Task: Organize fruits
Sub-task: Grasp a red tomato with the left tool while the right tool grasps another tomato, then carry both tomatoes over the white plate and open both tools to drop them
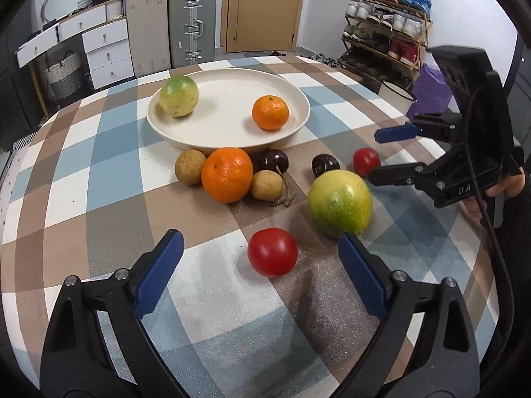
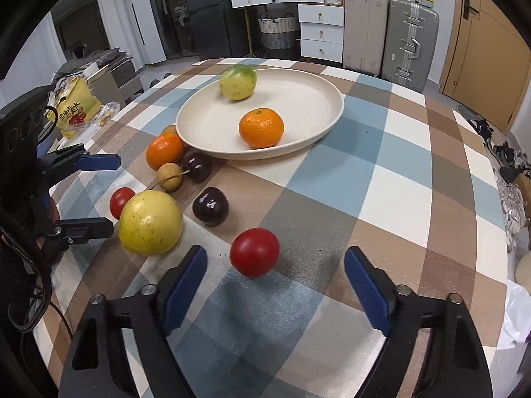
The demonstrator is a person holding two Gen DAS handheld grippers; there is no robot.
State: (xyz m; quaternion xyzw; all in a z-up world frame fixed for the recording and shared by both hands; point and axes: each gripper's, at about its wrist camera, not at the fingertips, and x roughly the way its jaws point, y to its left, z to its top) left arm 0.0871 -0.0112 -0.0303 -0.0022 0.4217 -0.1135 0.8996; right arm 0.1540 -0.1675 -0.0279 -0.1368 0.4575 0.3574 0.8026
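Note:
A cream plate (image 1: 232,76) (image 2: 298,76) holds a green-yellow fruit (image 1: 179,96) (image 2: 238,83) and an orange (image 1: 270,112) (image 2: 261,127). In front of it on the checked cloth lie another orange (image 1: 227,174) (image 2: 164,151), two longans (image 1: 190,167), two dark plums (image 1: 325,165) (image 2: 210,206), a big yellow-green fruit (image 1: 339,207) (image 2: 151,222) and two red tomatoes. My left gripper (image 1: 260,242) (image 2: 114,195) stands open around the near tomato (image 1: 272,252) (image 2: 121,202), pads apart from it. My right gripper (image 2: 275,252) (image 1: 373,156) stands open around the other tomato (image 2: 255,252) (image 1: 366,162), not touching it.
A yellow snack bag (image 2: 73,106) lies at the table's left edge. Suitcases (image 1: 192,23), white drawers (image 1: 106,49), a shoe rack (image 1: 388,23) and a door (image 1: 265,6) stand beyond the table. The big yellow-green fruit sits close between the two grippers.

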